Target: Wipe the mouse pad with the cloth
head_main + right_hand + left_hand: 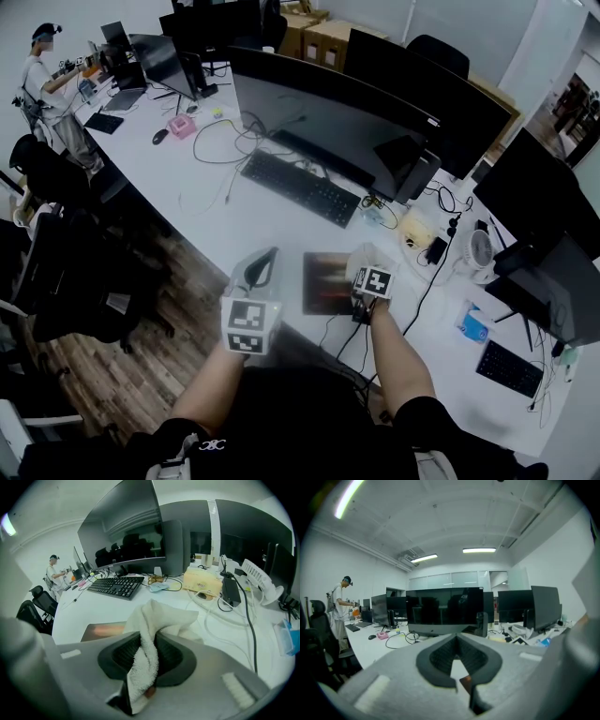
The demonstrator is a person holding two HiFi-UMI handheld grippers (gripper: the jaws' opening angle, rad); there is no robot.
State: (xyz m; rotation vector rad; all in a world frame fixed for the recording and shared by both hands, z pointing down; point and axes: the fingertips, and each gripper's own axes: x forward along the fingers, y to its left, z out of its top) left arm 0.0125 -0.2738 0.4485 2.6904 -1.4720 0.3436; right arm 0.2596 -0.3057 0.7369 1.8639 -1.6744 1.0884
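The mouse pad (327,283) is a dark rectangle with a reddish print, lying on the white desk near its front edge. In the right gripper view the pad (104,631) shows at the left, just beyond the jaws. My right gripper (368,274) hangs at the pad's right edge, shut on a white terry cloth (161,616) that bunches out past the jaw tips. That cloth (365,255) shows as a pale lump above the gripper's marker cube. My left gripper (262,267) is held left of the pad, off the desk's front edge; its jaws are shut with nothing between them (457,639).
A black keyboard (300,186) and a wide dark monitor (328,117) stand behind the pad. Cables, a yellow box (202,581), a small white fan (481,248) and a blue pack (473,323) crowd the right. Office chairs (66,272) stand left; a person (42,70) works far back.
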